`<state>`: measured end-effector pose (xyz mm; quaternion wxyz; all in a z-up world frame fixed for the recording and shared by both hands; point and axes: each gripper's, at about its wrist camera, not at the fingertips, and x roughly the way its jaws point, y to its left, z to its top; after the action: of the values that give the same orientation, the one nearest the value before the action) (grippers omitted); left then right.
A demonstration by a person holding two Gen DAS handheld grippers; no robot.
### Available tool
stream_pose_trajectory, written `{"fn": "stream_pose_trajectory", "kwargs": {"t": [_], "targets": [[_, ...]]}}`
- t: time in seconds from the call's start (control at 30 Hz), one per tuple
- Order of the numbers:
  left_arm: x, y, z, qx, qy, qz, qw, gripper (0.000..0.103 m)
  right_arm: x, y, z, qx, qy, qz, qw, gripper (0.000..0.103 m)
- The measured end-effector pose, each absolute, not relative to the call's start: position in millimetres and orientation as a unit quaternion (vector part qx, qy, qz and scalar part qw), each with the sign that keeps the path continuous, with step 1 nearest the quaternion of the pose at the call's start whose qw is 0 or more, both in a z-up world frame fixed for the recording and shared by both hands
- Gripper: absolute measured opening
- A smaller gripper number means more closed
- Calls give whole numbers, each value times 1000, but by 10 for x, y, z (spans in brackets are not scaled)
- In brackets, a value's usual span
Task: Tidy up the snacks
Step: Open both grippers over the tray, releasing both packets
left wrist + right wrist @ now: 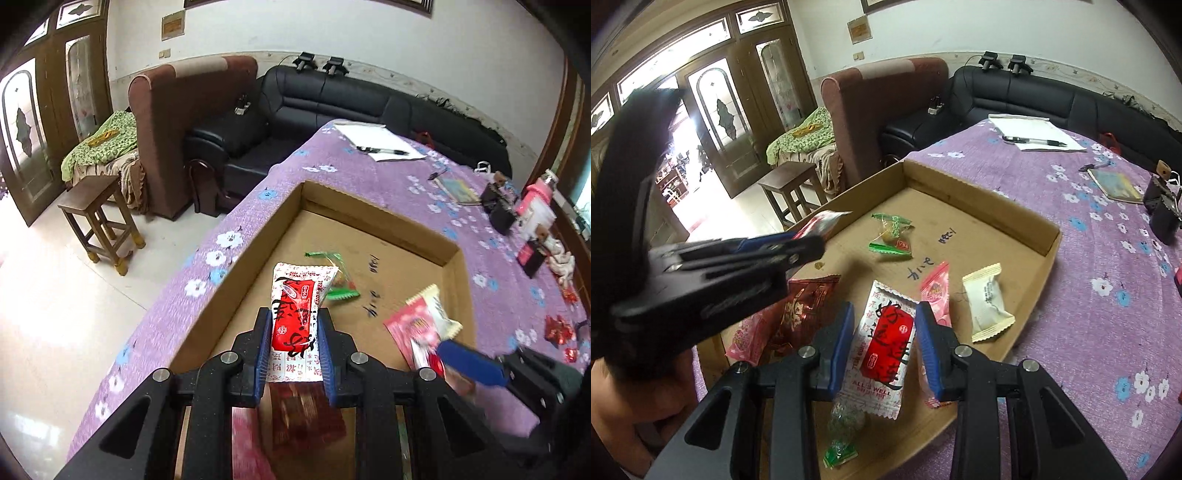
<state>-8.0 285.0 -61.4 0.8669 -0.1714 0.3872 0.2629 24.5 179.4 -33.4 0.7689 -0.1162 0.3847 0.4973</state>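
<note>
A shallow cardboard tray (384,221) (982,212) lies on the purple flowered cloth. My left gripper (293,317) is shut on a red-and-white snack packet (295,314) and holds it over the tray; in the right wrist view this gripper (820,229) comes in from the left. My right gripper (884,314) is shut on a like red-and-white packet (884,347) above the tray; it shows at the right in the left wrist view (443,350). In the tray lie a green candy (892,236), a cream packet (988,301), a pink packet (936,291) and a dark red packet (803,310).
Loose red snacks (559,328) lie on the cloth right of the tray. A notepad with a pen (1034,140), a booklet (1115,184) and black boxes (1163,210) stand further back. A wooden stool (99,218), armchair and black sofa (332,99) are beyond the table.
</note>
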Motion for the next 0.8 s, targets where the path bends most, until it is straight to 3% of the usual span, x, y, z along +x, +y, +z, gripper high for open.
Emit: {"fn": "stream_pose_trajectory", "kwargs": {"t": [0.2, 0.27, 0.33, 0.4, 0.6, 0.7, 0.8], "targets": [[61, 2950, -672, -175, 402, 270, 857, 28, 275, 1831, -414, -121, 395, 499, 762, 34], [60, 2974, -673, -174, 405, 280, 853, 35, 284, 1836, -446, -119, 400, 499, 760, 35], [50, 3002, -675, -178, 406, 284, 850, 64, 270, 1837, -456, -118, 403, 499, 758, 35], [13, 3008, -646, -179, 399, 285, 853, 77, 263, 1823, -440, -114, 402, 499, 759, 43], [-57, 3005, -524, -182, 388, 291, 856, 80, 240, 1658, -288, -106, 388, 496, 770, 45], [-60, 2931, -453, -182, 382, 285, 860, 81, 259, 1425, -175, -95, 378, 488, 781, 54], [-32, 2770, -351, -174, 374, 273, 869, 83, 302, 1115, -103, -87, 369, 472, 796, 55]]}}
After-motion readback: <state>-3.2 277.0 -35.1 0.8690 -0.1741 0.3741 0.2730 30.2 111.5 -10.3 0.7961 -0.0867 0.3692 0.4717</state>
